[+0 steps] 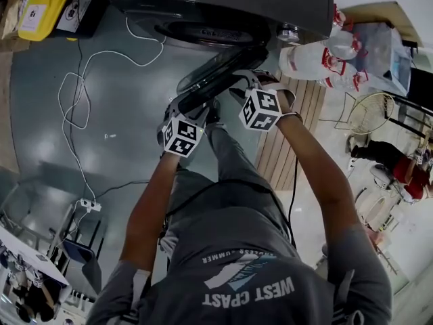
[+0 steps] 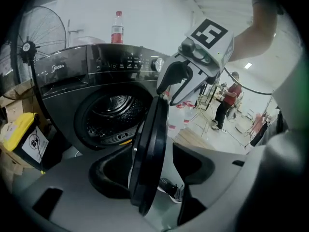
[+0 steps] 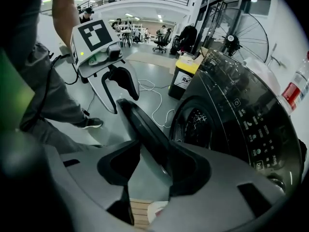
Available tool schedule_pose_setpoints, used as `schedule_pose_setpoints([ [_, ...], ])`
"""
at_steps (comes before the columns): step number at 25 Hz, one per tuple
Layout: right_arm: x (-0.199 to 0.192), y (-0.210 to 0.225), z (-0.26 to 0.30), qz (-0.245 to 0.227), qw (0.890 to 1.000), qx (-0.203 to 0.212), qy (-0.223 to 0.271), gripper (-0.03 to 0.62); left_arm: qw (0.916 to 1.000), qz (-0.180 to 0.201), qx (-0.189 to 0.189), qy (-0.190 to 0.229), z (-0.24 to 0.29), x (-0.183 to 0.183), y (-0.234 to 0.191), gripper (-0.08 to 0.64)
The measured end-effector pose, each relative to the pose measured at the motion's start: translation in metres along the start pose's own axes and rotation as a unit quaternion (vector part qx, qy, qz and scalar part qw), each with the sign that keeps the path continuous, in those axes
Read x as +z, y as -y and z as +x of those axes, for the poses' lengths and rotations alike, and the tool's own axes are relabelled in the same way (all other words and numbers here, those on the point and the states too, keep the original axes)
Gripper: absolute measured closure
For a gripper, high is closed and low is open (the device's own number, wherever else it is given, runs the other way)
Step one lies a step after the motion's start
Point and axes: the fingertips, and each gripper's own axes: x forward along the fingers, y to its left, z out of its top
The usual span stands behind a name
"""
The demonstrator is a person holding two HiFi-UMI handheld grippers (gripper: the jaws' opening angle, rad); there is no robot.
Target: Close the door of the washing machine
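Both left claw (image 3: 124, 102) and right claw (image 2: 170, 94) straddle open door (image 2: 149, 153).

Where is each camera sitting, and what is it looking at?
Head view: on the person's head, looking steeply down at the washing machine and its open door; arms, legs, left hand-held gripper and right hand-held gripper show.
Left gripper view: rides the left one, looking along its jaws at the door's edge and drum; the right one shows above.
Right gripper view: rides the right one, looking across the door; the left one and a shoe show.
Shared: both gripper views have the door between open jaws.
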Motion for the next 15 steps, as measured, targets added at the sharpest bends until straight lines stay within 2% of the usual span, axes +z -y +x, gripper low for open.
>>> schedule_pose_setpoints([
  [9,0.004,0.005,0.009,-0.017,1.000,0.000,0.007,0.405,0.9996,0.005,0.027,0.010,0.005,0.000,-0.016,0.347],
  [15,0.014,0.021,0.016,0.004,0.999,-0.030,0.014,0.413,0.9976,0.008,0.066,0.017,0.004,0.007,-0.041,0.379],
])
